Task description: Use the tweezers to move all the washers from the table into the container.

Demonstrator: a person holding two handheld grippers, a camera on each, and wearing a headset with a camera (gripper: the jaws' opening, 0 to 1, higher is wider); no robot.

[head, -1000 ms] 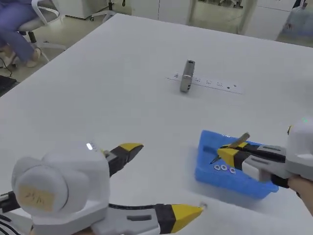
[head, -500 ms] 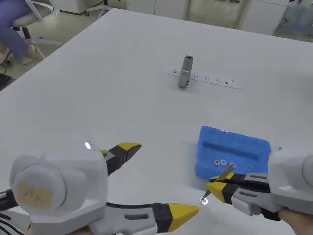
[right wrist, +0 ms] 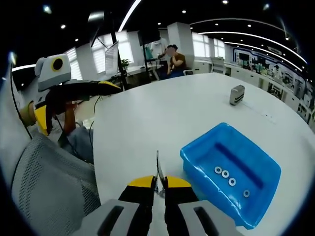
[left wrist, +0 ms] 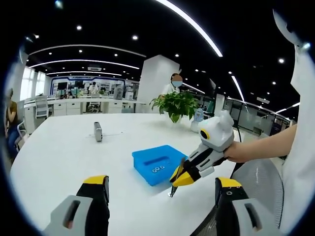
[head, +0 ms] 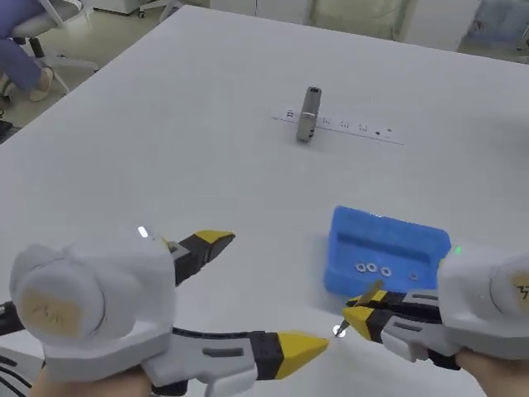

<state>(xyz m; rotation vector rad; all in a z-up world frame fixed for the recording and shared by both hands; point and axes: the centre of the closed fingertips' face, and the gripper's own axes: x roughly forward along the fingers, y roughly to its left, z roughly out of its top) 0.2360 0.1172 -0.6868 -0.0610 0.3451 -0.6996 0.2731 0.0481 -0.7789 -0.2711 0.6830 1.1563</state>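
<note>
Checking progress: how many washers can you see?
5. Four washers lie inside the blue container; one lies on the table by the tweezers. The right hand-held gripper may hide more.

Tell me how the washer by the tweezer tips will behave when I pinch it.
The washer looks thin and flat on the smooth table: probably very light, likely to slide when nudged. Lying flat it shouldn't roll. Held by the narrow tips of the tweezers, it may slip or flick away.
</note>
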